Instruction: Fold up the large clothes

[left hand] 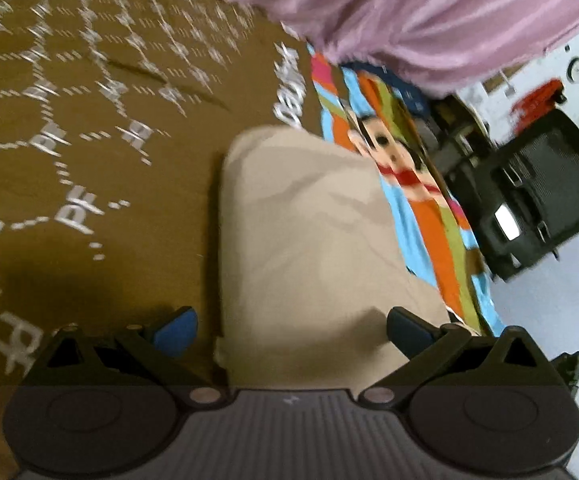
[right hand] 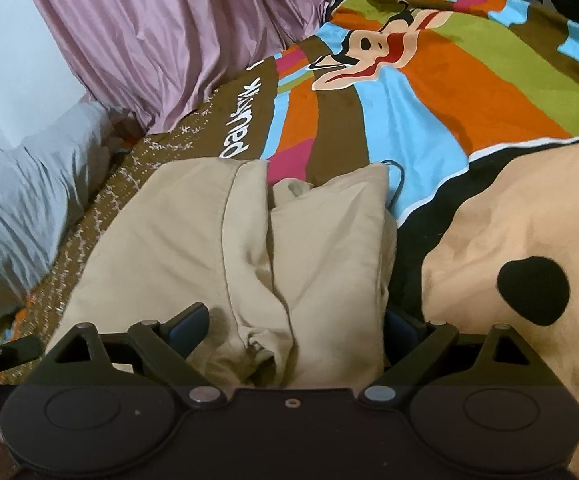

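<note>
The folded tan pants (right hand: 289,248) lay on the bed's colorful blanket (right hand: 429,92) between both wide-open, empty tongs, left (left hand: 291,330) and right (right hand: 299,326), so each should pinch one near corner evenly before folding again.

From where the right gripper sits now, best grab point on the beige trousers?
Take the near end of the beige trousers, at the bunched fold where the two stacked halves meet. Come straight forward and low, since the right gripper already straddles that end with jaws apart. The layers look thickest there, so one pinch should catch them all.
</note>
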The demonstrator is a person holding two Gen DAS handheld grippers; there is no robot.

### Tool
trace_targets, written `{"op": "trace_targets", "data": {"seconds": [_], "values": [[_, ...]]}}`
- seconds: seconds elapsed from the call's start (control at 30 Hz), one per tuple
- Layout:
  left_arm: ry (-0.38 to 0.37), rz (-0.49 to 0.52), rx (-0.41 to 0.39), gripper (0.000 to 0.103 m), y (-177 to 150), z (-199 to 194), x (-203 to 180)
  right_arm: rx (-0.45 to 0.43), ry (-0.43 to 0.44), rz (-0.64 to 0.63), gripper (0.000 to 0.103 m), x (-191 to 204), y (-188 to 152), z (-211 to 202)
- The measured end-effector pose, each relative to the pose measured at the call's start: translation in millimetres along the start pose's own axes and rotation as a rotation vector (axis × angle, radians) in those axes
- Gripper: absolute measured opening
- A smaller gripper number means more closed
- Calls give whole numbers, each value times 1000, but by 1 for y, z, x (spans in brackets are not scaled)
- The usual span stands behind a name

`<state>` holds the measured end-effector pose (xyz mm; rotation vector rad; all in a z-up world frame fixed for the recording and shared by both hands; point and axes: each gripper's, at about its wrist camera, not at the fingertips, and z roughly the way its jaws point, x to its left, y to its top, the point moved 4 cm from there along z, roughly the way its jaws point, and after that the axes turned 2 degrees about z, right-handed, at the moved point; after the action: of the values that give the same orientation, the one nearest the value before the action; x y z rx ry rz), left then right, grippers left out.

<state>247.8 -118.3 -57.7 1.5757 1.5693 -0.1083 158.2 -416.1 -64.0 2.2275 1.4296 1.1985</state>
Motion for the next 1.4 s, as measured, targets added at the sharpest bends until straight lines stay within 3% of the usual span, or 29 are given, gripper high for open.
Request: {"op": "trace_targets", "data": {"seconds": [0.2, 0.33, 0.43, 0.5, 0.53, 0.67, 0.8, 0.97, 1.17, 1.3, 1.4], "values": [[26, 170, 119, 103, 11, 27, -13, 6, 3, -9, 92, 2, 1, 3], [16, 91, 202, 103, 17, 42, -4, 9, -1, -26, 91, 3, -1, 6], [-32, -7, 249, 102, 14, 53, 6, 10, 5, -33, 83, 4, -1, 7], [-60, -8, 250, 95, 13, 55, 3, 9, 11, -34, 74, 5, -2, 7], [-46, 14, 244, 94, 13, 55, 0, 9, 21, -28, 72, 5, -2, 7], [9, 90, 217, 82, 14, 52, -13, 15, 56, 4, 45, 3, -2, 6], [37, 284, 138, 72, 14, 32, -45, -40, 79, -92, 29, 19, -2, -5], [35, 479, 35, 66, 20, 6, -73, -121, 163, -188, 26, 58, -5, -16], [81, 570, -98, 65, 55, -40, -60, -233, 189, -301, 23, 117, 8, -10], [200, 587, -153, 66, 83, -53, -34, -263, 238, -359, 19, 167, 27, 19], [346, 615, -116, 66, 90, -42, 0, -235, 240, -359, 13, 187, 32, 55]]}}
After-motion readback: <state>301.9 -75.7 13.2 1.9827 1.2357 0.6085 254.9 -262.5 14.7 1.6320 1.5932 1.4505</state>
